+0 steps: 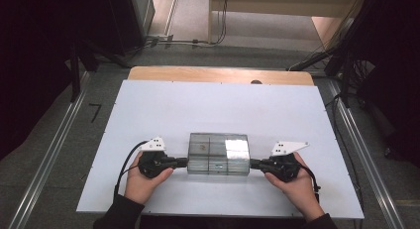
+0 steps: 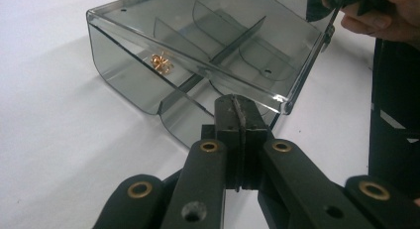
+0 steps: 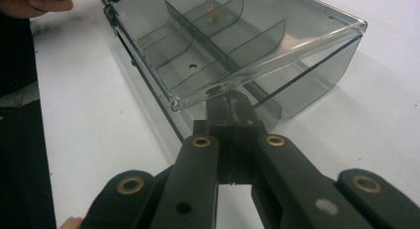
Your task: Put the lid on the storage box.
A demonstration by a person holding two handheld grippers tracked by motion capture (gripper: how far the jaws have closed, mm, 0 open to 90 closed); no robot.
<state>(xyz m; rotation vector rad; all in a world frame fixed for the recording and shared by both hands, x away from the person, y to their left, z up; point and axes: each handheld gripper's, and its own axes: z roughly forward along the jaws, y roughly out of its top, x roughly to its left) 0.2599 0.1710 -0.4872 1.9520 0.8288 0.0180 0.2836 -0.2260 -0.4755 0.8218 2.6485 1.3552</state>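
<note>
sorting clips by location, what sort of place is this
Probably a lab or studio set up for recording. A white board table stands between metal floor rails, with loose cables on the carpet and dark stands at the sides. A person holds two black hand grippers against a clear smoky plastic divided box.

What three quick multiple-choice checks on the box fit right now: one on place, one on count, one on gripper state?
1. Where is the box?
A. Between the two grippers
B. At the table's far edge
C. Left of both grippers

2. How many gold trinkets lie in the box?
A. None
B. One
C. Three

3. How do the left gripper jaws stand?
A. Wide open
B. Half open
C. Shut

Answers:
1 A: in the high view the left gripper and right gripper meet the box's two ends.
2 B: one gold piece sits in a single compartment.
3 C: the pads press together at the box's end.
</note>
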